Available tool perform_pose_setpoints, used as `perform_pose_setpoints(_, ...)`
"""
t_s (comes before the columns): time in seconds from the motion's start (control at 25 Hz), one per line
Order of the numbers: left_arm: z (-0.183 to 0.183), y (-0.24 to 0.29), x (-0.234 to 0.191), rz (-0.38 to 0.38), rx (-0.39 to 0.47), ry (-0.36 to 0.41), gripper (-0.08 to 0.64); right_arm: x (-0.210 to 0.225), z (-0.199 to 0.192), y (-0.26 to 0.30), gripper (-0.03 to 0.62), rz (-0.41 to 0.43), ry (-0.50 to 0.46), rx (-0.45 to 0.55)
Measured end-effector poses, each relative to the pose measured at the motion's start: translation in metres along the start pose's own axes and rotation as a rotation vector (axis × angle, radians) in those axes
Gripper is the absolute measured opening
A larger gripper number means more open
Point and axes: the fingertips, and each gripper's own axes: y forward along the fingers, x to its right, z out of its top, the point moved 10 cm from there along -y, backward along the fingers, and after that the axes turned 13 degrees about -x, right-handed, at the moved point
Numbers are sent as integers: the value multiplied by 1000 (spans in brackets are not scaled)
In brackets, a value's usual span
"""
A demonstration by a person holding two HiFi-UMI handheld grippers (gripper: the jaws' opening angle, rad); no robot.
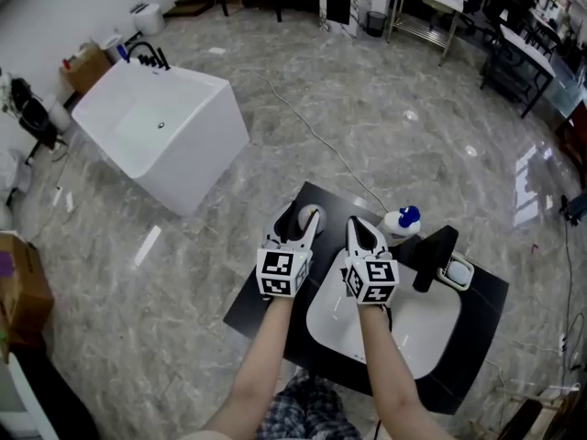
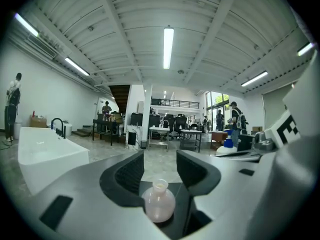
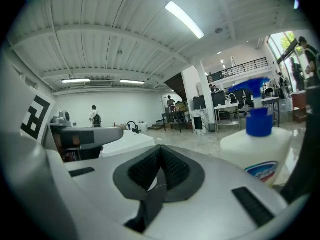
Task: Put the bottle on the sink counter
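Observation:
A small round pinkish bottle (image 2: 159, 204) stands upright on the black sink counter (image 1: 249, 302). In the head view the bottle (image 1: 310, 216) shows between the tips of my left gripper (image 1: 298, 222). My left gripper (image 2: 160, 170) is open, its pads apart and clear of the bottle's neck, with the bottle low between the jaws. Just to its right, my right gripper (image 1: 364, 233) hovers over the counter's back edge. In its own view the right gripper (image 3: 160, 170) is shut, pads meeting with nothing between them.
A white basin (image 1: 417, 333) is set in the counter, with a black faucet (image 1: 435, 256) behind it. A white bottle with a blue cap (image 1: 402, 221) stands close to the right gripper's right side. A white bathtub (image 1: 158, 133) stands on the marble floor, far left.

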Motion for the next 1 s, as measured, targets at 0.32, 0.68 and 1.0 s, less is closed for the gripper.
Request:
perform_pose_setpoints(0.32, 31, -111, 32, -20, 45, -33, 75, -26, 23, -120, 15, -39, 10, 87)
perform_pose_setpoints(0.68, 41, -215, 69, -57, 72, -20, 38, -31, 33, -247, 15, -122, -9, 164)
perform_pose_setpoints(1.0, 49, -254, 91, -111, 112, 12, 28, -27, 14, -324, 15, -237, -34, 197)
